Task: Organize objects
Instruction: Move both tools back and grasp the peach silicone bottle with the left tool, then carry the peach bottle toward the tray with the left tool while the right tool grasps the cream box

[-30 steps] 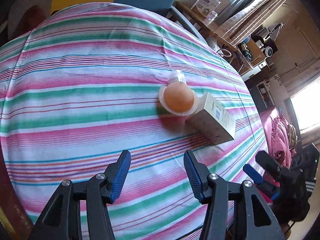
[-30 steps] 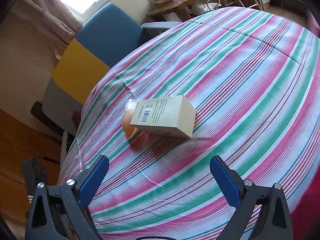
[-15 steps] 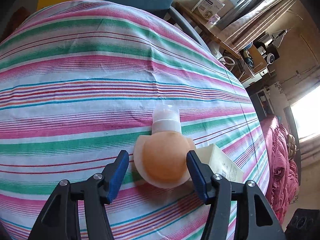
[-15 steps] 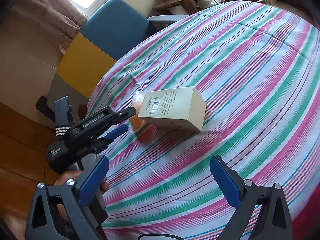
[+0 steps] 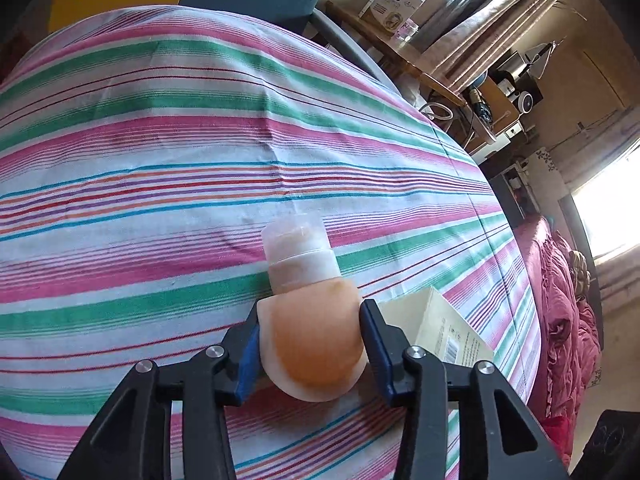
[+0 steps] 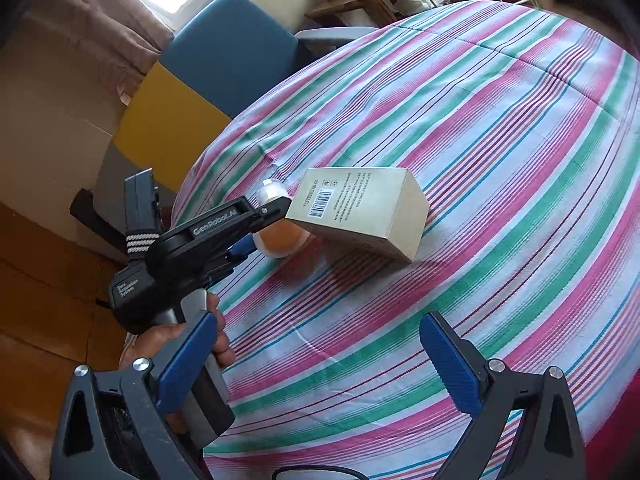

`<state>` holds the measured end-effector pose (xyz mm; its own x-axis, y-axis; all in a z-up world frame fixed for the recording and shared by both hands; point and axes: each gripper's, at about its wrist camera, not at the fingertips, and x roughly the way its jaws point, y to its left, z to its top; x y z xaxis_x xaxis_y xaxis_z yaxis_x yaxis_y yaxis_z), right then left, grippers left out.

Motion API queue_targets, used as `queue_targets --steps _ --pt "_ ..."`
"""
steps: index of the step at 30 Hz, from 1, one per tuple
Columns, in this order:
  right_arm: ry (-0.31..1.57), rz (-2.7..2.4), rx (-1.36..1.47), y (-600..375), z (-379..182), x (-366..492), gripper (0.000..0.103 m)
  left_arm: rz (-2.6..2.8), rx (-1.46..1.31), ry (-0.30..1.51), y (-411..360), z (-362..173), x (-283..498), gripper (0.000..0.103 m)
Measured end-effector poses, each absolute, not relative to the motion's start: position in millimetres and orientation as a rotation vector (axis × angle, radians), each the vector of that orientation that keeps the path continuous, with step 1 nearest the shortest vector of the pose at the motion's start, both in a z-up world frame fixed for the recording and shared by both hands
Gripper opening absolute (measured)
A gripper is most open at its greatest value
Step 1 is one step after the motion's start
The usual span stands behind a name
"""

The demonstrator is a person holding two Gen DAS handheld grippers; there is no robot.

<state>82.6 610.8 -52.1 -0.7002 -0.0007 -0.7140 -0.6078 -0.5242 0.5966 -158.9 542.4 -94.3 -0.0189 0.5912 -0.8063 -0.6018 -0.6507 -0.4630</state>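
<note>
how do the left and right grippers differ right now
The left gripper has its fingers closed on the round orange-and-white bottle, low over the striped tablecloth. The right gripper is wide open, holds nothing, and sits back from the cream box. Both have blue-padded black fingers.

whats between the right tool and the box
Only bare striped cloth lies between the open right tool and the box, in the right wrist view.

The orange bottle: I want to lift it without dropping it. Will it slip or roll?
The bottle looks rounded and smooth where the left gripper pinches it, so it may slip. Its body seems soft, probably squeezable. Released on the cloth, it could roll.
</note>
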Motion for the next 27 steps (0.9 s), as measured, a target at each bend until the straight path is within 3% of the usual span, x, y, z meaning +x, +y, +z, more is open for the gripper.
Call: queue_targets --steps 16,20,27 --pt "1.101 2.273 -1.017 602 -49 75 0.102 1.796 -1.41 0.084 405 -66 -83 0.046" --pt "0.889 2.35 -1.103 591 -32 57 0.102 1.783 -1.376 0.092 386 -54 -66 0.046" --pt "0.313 2.365 -1.357 609 -27 -5 0.101 1.771 -1.33 0.069 357 -35 -48 0.046"
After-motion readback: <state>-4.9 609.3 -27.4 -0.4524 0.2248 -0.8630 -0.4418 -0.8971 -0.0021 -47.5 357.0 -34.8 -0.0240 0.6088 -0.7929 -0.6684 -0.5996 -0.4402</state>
